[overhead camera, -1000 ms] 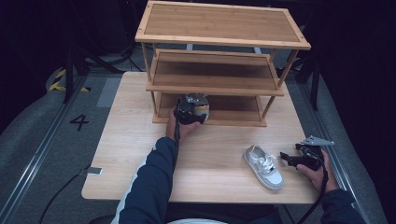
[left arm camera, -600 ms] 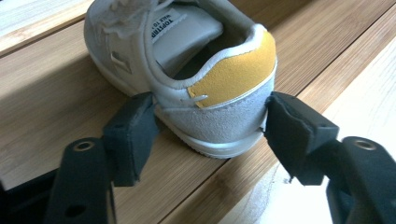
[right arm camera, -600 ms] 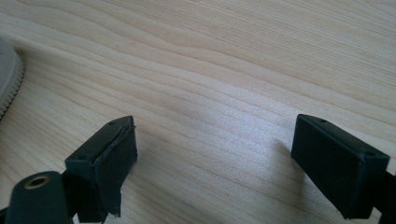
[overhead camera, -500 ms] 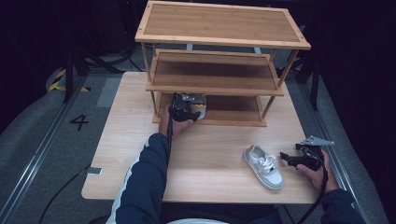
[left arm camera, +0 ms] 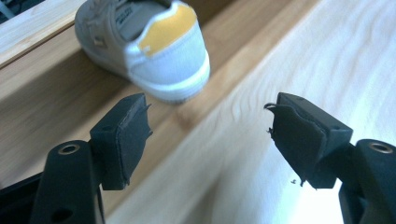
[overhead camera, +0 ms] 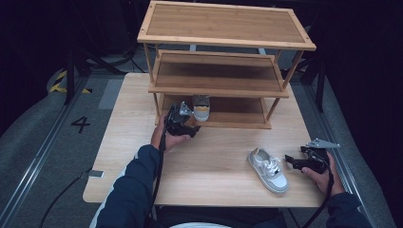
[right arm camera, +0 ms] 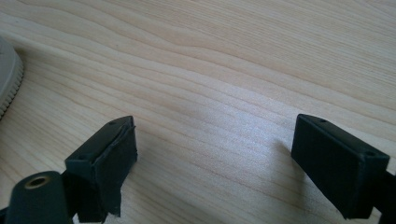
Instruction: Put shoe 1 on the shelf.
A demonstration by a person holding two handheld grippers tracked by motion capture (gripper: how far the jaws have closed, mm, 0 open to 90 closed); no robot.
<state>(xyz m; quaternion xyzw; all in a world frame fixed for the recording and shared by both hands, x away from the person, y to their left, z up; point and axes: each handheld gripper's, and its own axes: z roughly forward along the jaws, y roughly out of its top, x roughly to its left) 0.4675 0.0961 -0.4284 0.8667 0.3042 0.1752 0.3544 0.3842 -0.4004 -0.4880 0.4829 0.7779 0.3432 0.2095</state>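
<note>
Up close, the left gripper view gives me what the high view cannot: the heel of the shoe [left arm camera: 149, 46] on the rack's bottom shelf, pale grey canvas with a mustard-yellow patch and a thick off-white rubber sole, its heel hanging just over the shelf's front lip. My left gripper [left arm camera: 210, 135] sits just short of it, its black padded jaws spread wide with nothing between them, the pad edges a little frayed. From above, that same shoe [overhead camera: 201, 107] is a small shape tucked under the rack [overhead camera: 223, 40], a three-tier bamboo frame with slim legs standing at the far edge of the table [overhead camera: 133, 118]. My left gripper [overhead camera: 183, 121] is at the rack's front left corner.

The high view also shows the second shoe [overhead camera: 269, 169], grey and white with laces, lying near the table's near right corner, just beside my right gripper [overhead camera: 293, 162]. The right gripper view catches only its ribbed sole edge [right arm camera: 8, 77] at the left margin, above pale, wavy-grained wood. My right gripper [right arm camera: 212, 161] has its blocky jaws wide apart, holding nothing.
</note>
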